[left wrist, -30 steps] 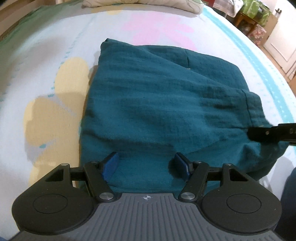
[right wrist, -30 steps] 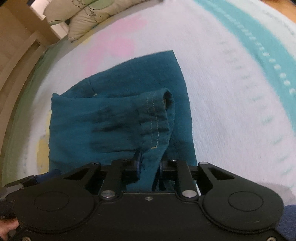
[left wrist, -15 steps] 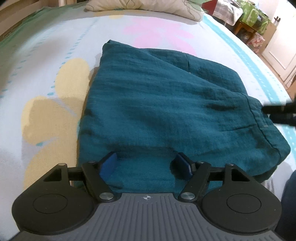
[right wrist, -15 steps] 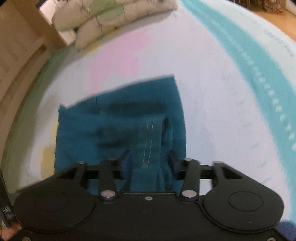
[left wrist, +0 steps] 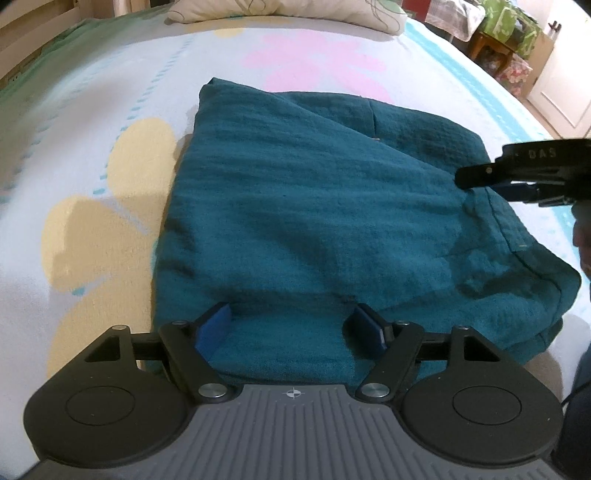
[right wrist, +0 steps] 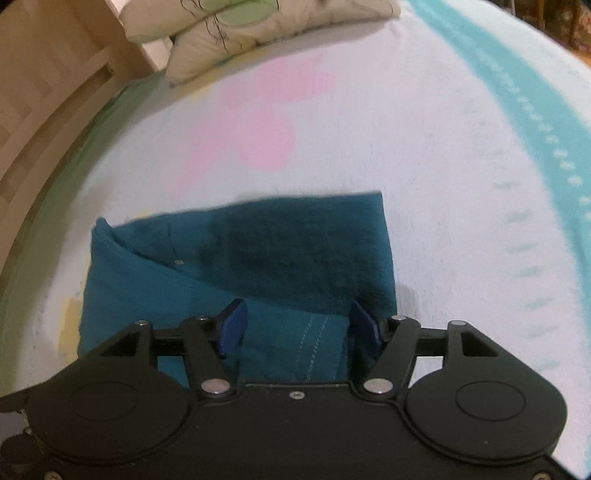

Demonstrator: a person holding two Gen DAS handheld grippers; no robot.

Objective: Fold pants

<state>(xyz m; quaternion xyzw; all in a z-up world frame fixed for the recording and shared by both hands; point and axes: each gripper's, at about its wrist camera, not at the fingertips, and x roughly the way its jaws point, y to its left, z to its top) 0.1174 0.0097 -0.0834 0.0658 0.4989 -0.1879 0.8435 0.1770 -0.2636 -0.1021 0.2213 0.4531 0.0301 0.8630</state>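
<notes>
Pants [left wrist: 314, 206], teal, lie folded into a compact stack mid-bed on the flowered sheet [left wrist: 74, 155], nearer its foot than the pillow [left wrist: 280, 11]; folding looks nearly finished, with only a lumpy near-right corner left to flatten; left gripper [left wrist: 291, 328] rests spread wide at the near edge, gripping nothing; right gripper [right wrist: 295, 326] likewise gapes over the stitched hem; lettering on it reads "DAS".

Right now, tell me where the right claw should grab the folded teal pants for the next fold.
Likely the stitched hem corner of the folded teal cotton pants, approached from the near edge. That corner bulges loosely off the bedsheet, and the open right claw already straddles it.
</notes>
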